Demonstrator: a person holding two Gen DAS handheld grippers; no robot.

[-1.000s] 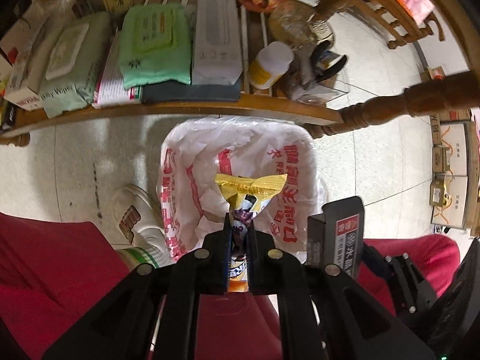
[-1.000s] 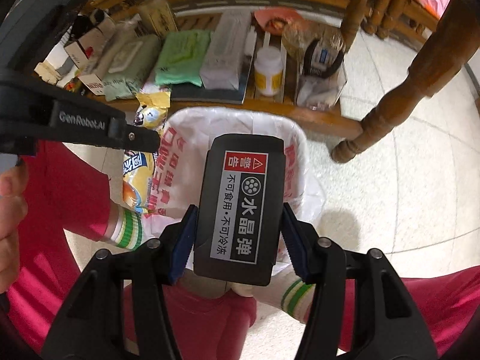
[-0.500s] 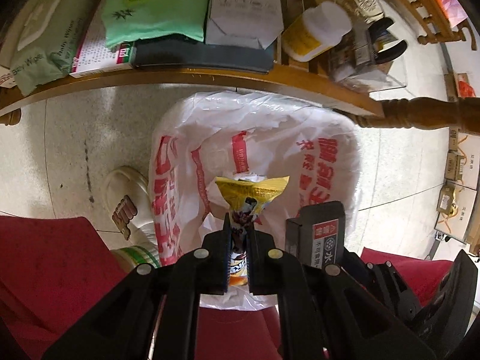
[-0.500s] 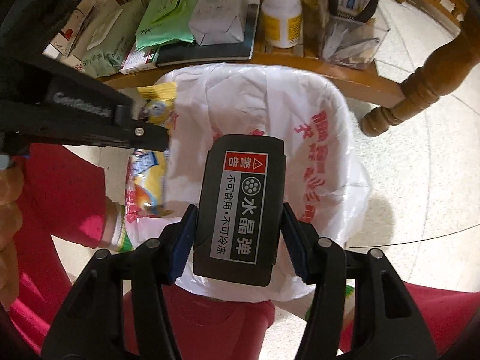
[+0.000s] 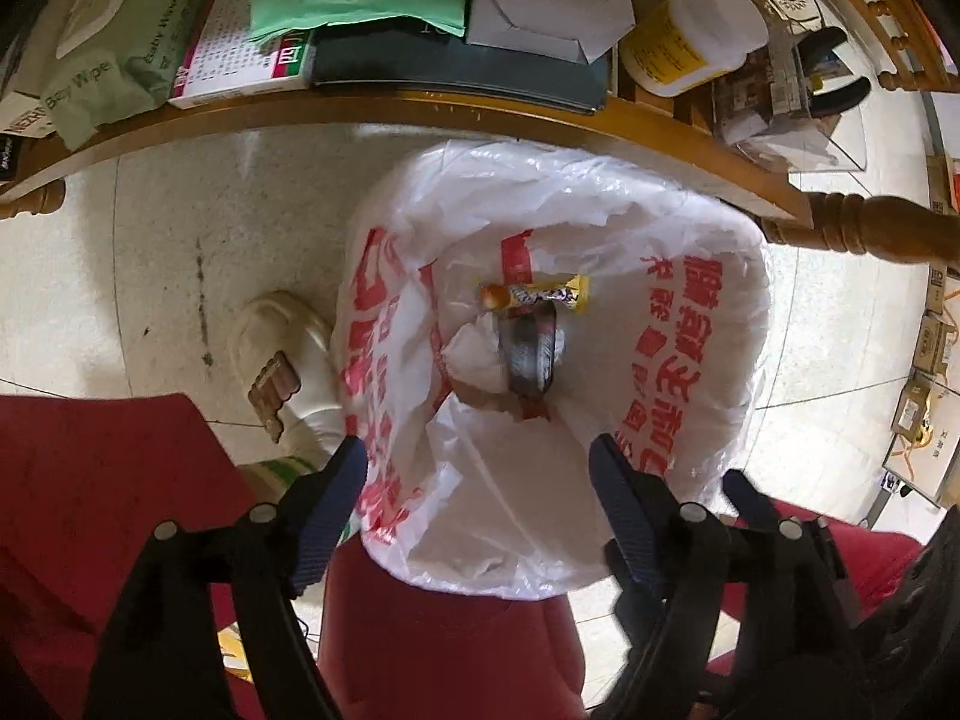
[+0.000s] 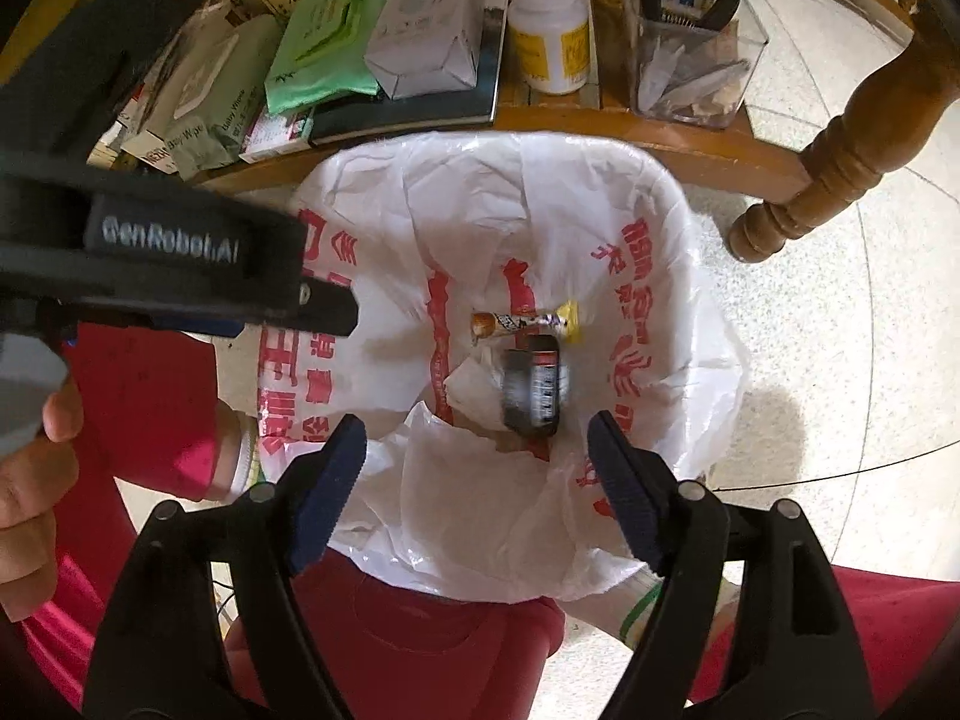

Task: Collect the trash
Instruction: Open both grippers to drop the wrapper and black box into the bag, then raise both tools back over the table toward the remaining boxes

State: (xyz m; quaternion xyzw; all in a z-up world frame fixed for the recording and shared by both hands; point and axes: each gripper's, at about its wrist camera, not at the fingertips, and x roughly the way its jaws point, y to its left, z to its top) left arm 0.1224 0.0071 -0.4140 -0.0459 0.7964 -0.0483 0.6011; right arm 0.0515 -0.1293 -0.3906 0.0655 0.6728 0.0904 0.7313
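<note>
A bin lined with a white plastic bag printed in red stands on the floor below both grippers. Down inside it lie a yellow snack wrapper and a black box, blurred in the right wrist view. My left gripper hangs over the bin's near side, its jaws opening with nothing between them. My right gripper hangs beside it, its jaws also opening and empty. The left gripper's body crosses the left of the right wrist view, held by a hand.
A low wooden shelf behind the bin carries wipe packs, a white carton, a yellow-labelled bottle and a clear holder. A turned wooden leg stands right of the bin. Red trouser legs and a white slipper flank it.
Both grippers sank toward the bin, then their jaws spread. The snack wrapper left the left gripper and the black box left the right one; both now lie inside the bag.
</note>
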